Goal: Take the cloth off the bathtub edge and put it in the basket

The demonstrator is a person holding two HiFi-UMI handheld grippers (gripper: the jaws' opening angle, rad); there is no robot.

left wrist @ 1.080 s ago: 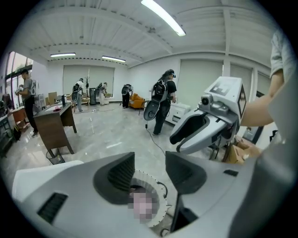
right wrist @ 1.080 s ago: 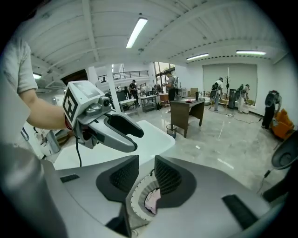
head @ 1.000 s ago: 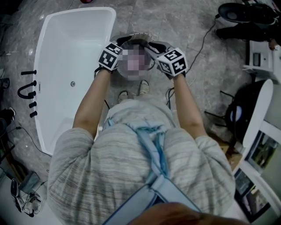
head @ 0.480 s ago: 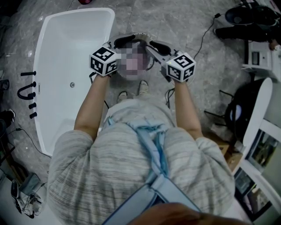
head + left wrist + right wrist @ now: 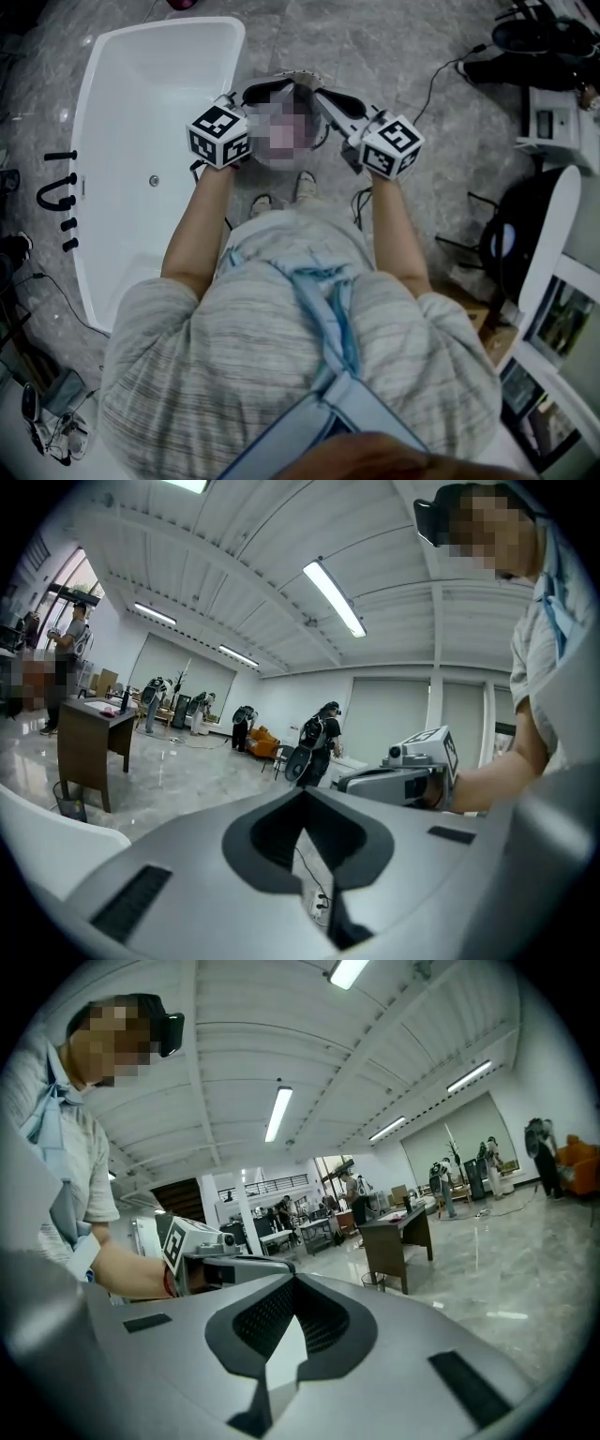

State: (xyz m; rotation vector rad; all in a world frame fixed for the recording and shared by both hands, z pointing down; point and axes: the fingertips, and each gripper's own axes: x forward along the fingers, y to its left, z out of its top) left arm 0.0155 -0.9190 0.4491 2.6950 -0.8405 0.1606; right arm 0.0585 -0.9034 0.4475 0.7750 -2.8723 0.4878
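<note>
While I hold them up either side of the basket by the bathtub, my L gripper & R gripper have just closed, jaws together, empty. Cloth: can't make it out.

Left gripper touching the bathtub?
Apart. The left gripper view shows the left gripper shut, empty and held up in open air, with only distant floor past its tips. The bathtub rim sits lower, off to the left.
</note>
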